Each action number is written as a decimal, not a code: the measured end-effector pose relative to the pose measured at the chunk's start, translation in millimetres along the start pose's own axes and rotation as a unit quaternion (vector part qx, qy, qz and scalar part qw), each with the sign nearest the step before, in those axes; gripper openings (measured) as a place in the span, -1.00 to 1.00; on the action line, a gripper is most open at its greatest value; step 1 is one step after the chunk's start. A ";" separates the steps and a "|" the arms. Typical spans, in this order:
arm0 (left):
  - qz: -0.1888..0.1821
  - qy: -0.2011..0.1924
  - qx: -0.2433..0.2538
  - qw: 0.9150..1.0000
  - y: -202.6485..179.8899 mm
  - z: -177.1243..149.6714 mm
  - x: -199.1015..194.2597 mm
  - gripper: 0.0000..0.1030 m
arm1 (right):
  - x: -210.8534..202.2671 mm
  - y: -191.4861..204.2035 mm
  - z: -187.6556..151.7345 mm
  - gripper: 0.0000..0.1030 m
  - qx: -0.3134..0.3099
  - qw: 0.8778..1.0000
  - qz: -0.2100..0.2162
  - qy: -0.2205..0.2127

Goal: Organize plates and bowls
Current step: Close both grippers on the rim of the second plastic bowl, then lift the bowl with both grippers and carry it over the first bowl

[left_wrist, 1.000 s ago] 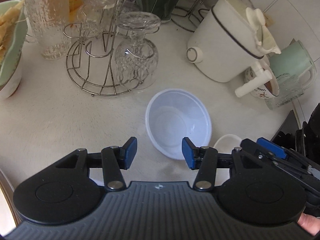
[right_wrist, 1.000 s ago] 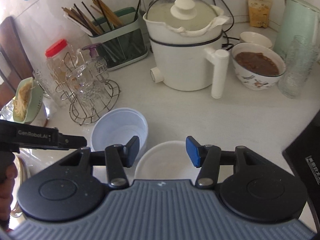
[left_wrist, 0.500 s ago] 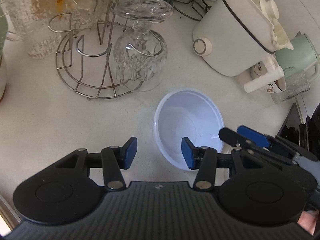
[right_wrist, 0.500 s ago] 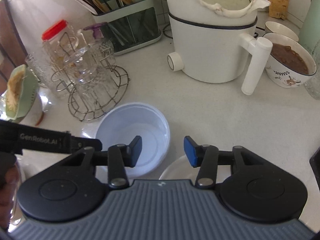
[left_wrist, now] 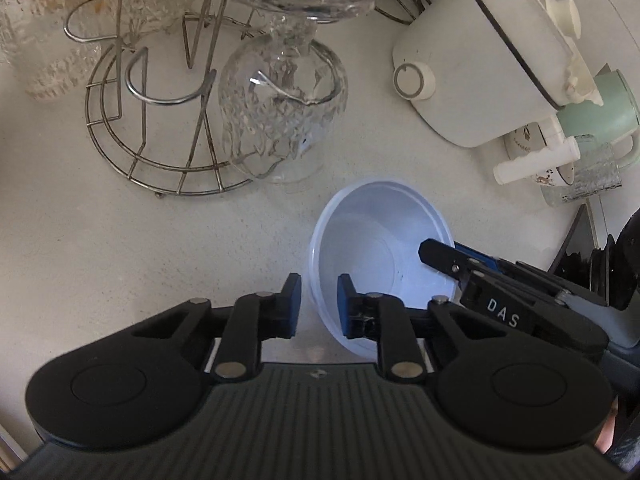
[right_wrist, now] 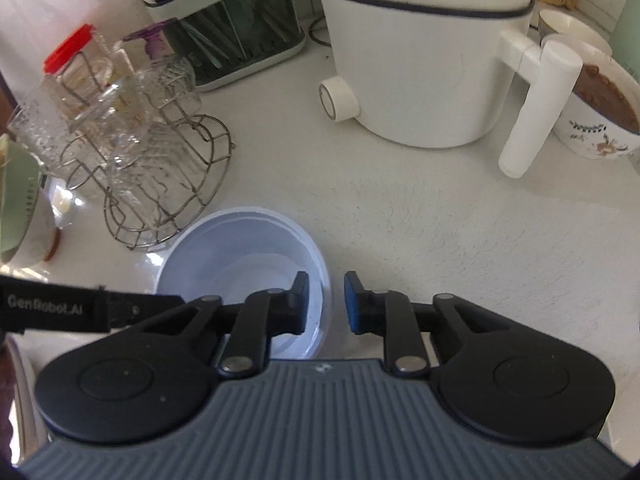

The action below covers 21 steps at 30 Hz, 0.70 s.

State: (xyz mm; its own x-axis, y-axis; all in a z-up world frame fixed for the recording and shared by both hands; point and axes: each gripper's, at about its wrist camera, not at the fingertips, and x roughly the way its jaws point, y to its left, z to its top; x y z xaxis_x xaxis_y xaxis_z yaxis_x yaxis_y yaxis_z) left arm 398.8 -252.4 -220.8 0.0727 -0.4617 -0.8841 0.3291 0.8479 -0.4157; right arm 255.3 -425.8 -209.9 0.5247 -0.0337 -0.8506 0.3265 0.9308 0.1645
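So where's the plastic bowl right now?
The plastic bowl sits on the counter just in front of the wire rack, its rim pinched between both grippers' fingers.

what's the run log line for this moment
left gripper: shut on bowl rim | right gripper: shut on opposite rim | bowl on counter

A wire rack (left_wrist: 132, 128) with an upturned glass (left_wrist: 284, 116) stands at ten o'clock on the pale counter (right_wrist: 440, 232). A white cooker (right_wrist: 424, 64) sits at one o'clock. A chopstick holder (right_wrist: 240, 40) stands at eleven o'clock, behind a red-lidded jar (right_wrist: 76, 64).
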 end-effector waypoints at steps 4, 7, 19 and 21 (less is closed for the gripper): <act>-0.008 0.001 -0.006 1.000 0.9 -1.0 1.2 -0.60 | 4.7 2.3 0.1 -0.68 -0.002 1.000 0.006 0.005; -0.007 -0.004 0.002 1.000 -1.0 -3.6 -2.1 -0.60 | 3.3 4.4 -1.9 -0.68 -0.002 1.000 0.012 0.004; -0.035 -0.029 0.024 0.999 -12.8 -7.7 -42.0 -0.60 | -30.9 1.2 -7.8 -0.67 0.022 0.999 0.024 -0.030; -0.037 -0.034 0.031 0.998 -17.2 -8.9 -50.2 -0.60 | -41.2 -0.5 -9.9 -0.67 0.027 0.999 0.027 -0.037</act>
State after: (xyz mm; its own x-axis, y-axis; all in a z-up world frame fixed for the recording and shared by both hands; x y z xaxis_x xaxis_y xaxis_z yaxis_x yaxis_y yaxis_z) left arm 381.1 -241.5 -171.2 0.1087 -0.5405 -0.8343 0.3933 0.7942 -0.4632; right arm 225.7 -421.3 -179.9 0.5988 -0.0125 -0.8008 0.3365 0.9113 0.2374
